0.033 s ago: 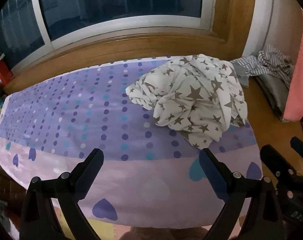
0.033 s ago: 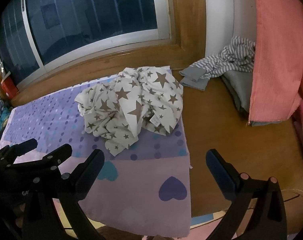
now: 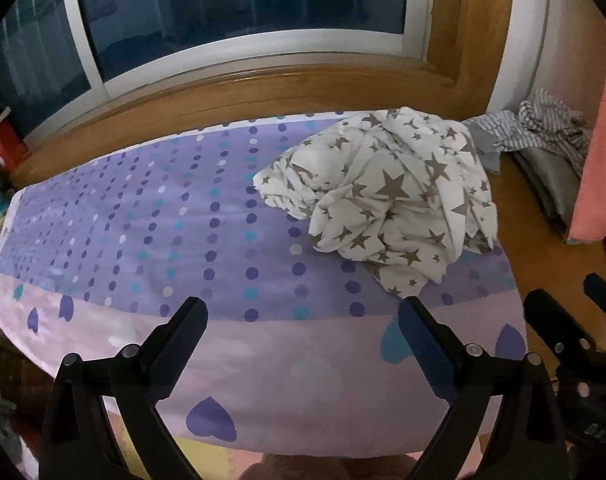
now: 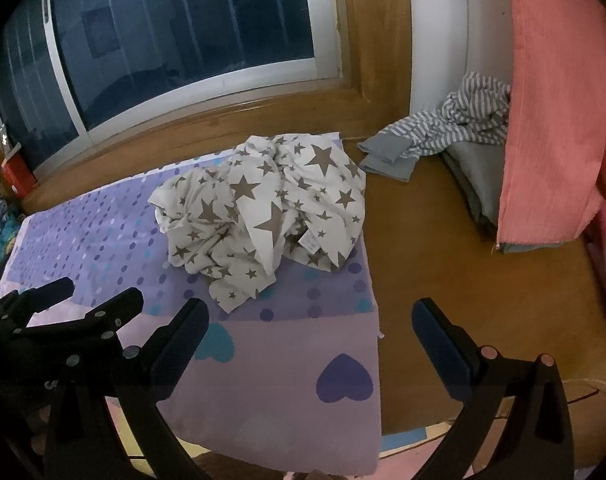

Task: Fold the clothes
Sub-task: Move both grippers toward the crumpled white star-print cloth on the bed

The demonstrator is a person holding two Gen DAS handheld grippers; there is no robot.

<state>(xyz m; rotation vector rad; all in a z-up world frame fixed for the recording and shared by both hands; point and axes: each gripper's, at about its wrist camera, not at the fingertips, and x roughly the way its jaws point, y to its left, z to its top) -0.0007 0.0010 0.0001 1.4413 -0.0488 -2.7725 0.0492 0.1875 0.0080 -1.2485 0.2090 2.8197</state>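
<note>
the crumpled white cotton garment with brown stars (image 3: 387, 204) lies heaped on the purple dotted mat (image 3: 143, 240), ahead of the left gripper (image 3: 303, 316) and right gripper (image 4: 311, 316), whose jaws are spread and empty. it looks light, soft and floppy, so i'd pinch the loose flap hanging nearest the jaws.

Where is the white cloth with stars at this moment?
The star-print garment lies crumpled at the far right corner of the purple mat, left of the striped cloth.
</note>
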